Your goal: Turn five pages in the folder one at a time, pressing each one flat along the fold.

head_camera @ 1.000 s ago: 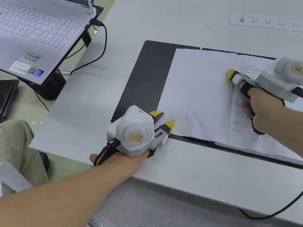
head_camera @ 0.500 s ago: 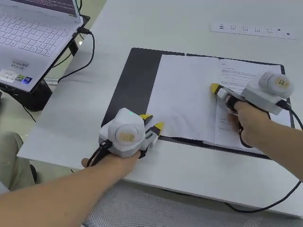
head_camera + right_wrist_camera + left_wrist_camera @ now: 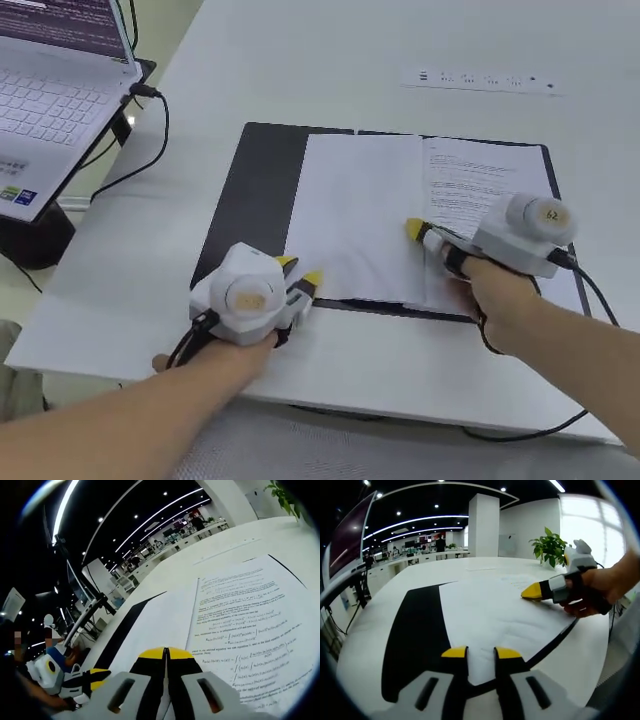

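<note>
While the open white laptop (image 3: 45, 95) sits at the far left of the white table (image 3: 300, 60), the left gripper (image 3: 300, 271) rests at the near left corner of the open black folder (image 3: 250, 190). Its yellow-tipped jaws stand a narrow gap apart with nothing visibly between them, right at the near edge of the blank white page (image 3: 350, 210). Further right, the right gripper (image 3: 415, 231) has its jaws closed tip to tip on nothing, and the tip lies on the paper at the fold, between the blank white page and the printed page (image 3: 480, 175). A white power strip (image 3: 485, 80) lies at the far right. This looks like the flattening stroke along the fold. Too much weight on that narrow tip could crease or tear the sheet, and since the left gripper rests without clamping, the folder could slide. On the next turn, a careless pinch could lift two sheets together.
</note>
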Available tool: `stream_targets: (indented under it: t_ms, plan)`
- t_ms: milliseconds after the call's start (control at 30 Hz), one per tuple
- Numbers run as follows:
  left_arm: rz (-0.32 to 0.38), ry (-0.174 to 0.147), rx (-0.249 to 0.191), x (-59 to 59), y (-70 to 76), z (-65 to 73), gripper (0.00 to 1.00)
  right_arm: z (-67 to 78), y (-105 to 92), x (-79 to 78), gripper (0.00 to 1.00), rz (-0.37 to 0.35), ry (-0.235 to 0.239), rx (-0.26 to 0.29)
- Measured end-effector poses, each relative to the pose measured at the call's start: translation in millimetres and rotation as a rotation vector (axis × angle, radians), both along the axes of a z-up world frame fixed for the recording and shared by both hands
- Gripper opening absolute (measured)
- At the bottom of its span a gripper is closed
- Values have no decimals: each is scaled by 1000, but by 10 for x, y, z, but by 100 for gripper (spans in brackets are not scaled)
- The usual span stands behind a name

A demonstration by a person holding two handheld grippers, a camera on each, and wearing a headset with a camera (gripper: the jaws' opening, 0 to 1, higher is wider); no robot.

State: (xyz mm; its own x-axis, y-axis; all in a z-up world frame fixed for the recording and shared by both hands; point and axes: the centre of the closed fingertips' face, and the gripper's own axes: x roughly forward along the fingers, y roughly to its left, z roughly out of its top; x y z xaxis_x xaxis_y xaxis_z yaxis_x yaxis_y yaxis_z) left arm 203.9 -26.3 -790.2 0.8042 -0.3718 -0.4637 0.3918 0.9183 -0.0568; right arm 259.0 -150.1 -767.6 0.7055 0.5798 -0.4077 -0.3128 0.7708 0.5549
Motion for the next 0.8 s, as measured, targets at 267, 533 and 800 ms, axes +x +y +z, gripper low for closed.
stream_targets:
  t_ms: [267,533,800]
  plan:
    - [-1,4,4,-12,-3,1,19,-72,3,-270,0,9,12,-13]
    - [2,6,0,-24,-3,8,19,-132,-60,-502,0,11,42,-8]
    - [0,14,4,-24,-7,9,19,-164,-113,-799,0,29,94,10]
